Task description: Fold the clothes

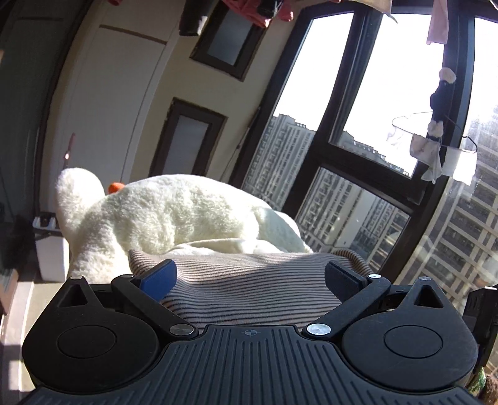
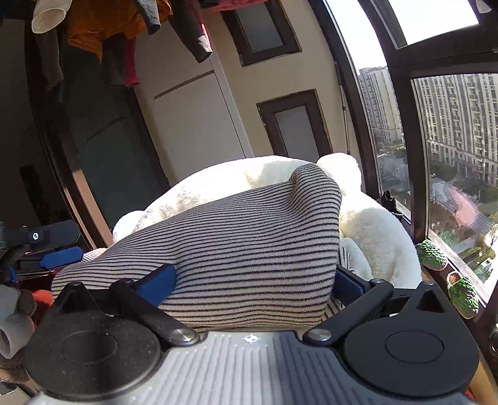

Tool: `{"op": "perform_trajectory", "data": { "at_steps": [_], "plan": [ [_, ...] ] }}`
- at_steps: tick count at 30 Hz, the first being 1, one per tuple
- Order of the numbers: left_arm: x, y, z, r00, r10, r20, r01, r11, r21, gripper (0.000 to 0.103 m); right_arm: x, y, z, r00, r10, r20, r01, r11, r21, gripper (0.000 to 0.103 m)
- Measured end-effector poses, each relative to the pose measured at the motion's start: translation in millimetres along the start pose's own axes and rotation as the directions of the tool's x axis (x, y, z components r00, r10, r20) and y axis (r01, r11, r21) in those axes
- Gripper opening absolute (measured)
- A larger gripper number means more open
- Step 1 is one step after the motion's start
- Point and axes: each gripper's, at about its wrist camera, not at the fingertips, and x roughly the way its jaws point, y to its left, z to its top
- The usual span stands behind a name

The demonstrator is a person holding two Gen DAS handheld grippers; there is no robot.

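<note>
A cream garment with thin dark stripes [image 1: 249,280] lies bunched between the fingers of my left gripper [image 1: 249,277], whose jaws stand wide apart around it. The same striped garment [image 2: 236,243] fills the right wrist view, humped up in a peak, and sits between the wide-spread fingers of my right gripper [image 2: 252,277]. Both grippers are open, with cloth resting between the blue pads [image 2: 158,280]. My left gripper [image 2: 53,252] shows at the left edge of the right wrist view. The garment's lower edges are hidden by the gripper bodies.
A large white plush toy [image 1: 174,212] lies behind the garment; it also shows in the right wrist view [image 2: 373,224]. Tall dark-framed windows [image 1: 342,149] stand on the right. Clothes hang overhead [image 2: 102,28]. Green avocado-shaped slippers [image 2: 460,293] sit on the sill.
</note>
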Motion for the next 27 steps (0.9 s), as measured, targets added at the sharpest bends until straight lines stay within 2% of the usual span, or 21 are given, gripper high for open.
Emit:
{"op": "perform_trajectory", "data": {
  "at_steps": [1, 3, 4, 5, 7, 8, 10, 11, 13, 15, 16, 17, 19, 20, 23, 27],
  "plan": [
    [-4.2, 3.2, 1.4, 0.999, 0.040, -0.002, -0.040, 0.999, -0.010, 0.102, -2.8, 3.2, 4.2, 1.000, -0.005, 0.026, 0.006, 1.000, -0.025, 0.103],
    [-6.4, 8.4, -0.1, 0.992, 0.128, -0.022, -0.128, 0.992, -0.004, 0.093, -8.5, 9.7, 12.5, 0.997, -0.014, 0.079, 0.020, 0.997, -0.074, 0.103],
    [-6.0, 12.2, -2.6, 0.988, 0.150, -0.038, -0.151, 0.988, -0.020, 0.075, -11.3, 12.9, 16.6, 0.994, -0.018, 0.106, 0.028, 0.995, -0.098, 0.103],
    [-4.6, 15.8, -4.6, 0.989, 0.137, -0.051, -0.140, 0.988, -0.061, 0.069, -14.1, 16.1, 20.8, 0.991, -0.020, 0.133, 0.037, 0.992, -0.122, 0.101],
    [-2.9, 20.0, -7.8, 0.993, 0.101, -0.054, -0.107, 0.985, -0.135, 0.066, -19.8, 22.6, 29.1, 0.982, -0.024, 0.186, 0.056, 0.984, -0.169, 0.078],
    [-3.0, 16.1, -7.6, 0.995, 0.096, -0.035, -0.099, 0.986, -0.132, 0.061, -22.6, 25.8, 33.2, 0.977, -0.024, 0.212, 0.066, 0.979, -0.192, 0.067],
    [-3.2, 8.3, -7.0, 0.996, 0.088, 0.003, -0.087, 0.989, -0.121, 0.061, -24.0, 31.1, 40.8, 0.968, -0.021, 0.249, 0.078, 0.972, -0.222, 0.063],
    [-3.4, 3.5, -7.0, 0.995, 0.095, 0.019, -0.093, 0.991, -0.094, 0.061, -13.2, 30.0, 41.7, 0.975, -0.018, 0.221, 0.063, 0.978, -0.201, 0.063],
    [-4.0, -5.1, -7.0, 0.993, 0.106, 0.050, -0.104, 0.994, -0.046, 0.063, 15.3, 23.2, 37.8, 0.992, -0.040, 0.119, 0.057, 0.988, -0.143, 0.064],
    [-9.0, -6.4, -7.0, 0.993, 0.089, 0.081, -0.085, 0.995, -0.045, 0.063, 39.9, 9.8, 23.1, 0.998, -0.068, 0.007, 0.068, 0.996, -0.065, 0.068],
    [-15.2, -6.8, -5.6, 0.990, 0.076, 0.115, -0.071, 0.996, -0.044, 0.066, 40.7, 3.4, 16.9, 0.998, -0.059, 0.012, 0.059, 0.998, -0.023, 0.068],
    [-19.6, -7.2, -3.6, 0.988, 0.063, 0.142, -0.059, 0.998, -0.032, 0.078, 41.6, -3.0, 10.8, 0.999, -0.050, 0.017, 0.050, 0.999, 0.019, 0.068],
    [-24.4, -7.4, 1.2, 0.984, 0.009, 0.179, -0.010, 1.000, 0.006, 0.091, 40.2, -7.0, 7.4, 0.999, -0.046, 0.024, 0.045, 0.998, 0.047, 0.069],
    [-24.1, -7.9, 2.9, 0.983, -0.023, 0.185, 0.021, 1.000, 0.015, 0.091, 40.8, -5.8, 7.4, 0.998, -0.049, 0.025, 0.048, 0.998, 0.040, 0.070],
    [-11.0, -11.5, 2.7, 0.986, -0.083, 0.146, 0.081, 0.996, 0.023, 0.091, 45.6, -2.2, 4.1, 0.997, -0.068, 0.038, 0.068, 0.998, 0.010, 0.074],
    [22.4, -15.9, -18.9, 1.000, -0.014, 0.025, 0.011, 0.994, 0.108, 0.087, 50.4, -2.6, 1.0, 0.994, -0.085, 0.064, 0.083, 0.996, 0.028, 0.078]
  ]
}}
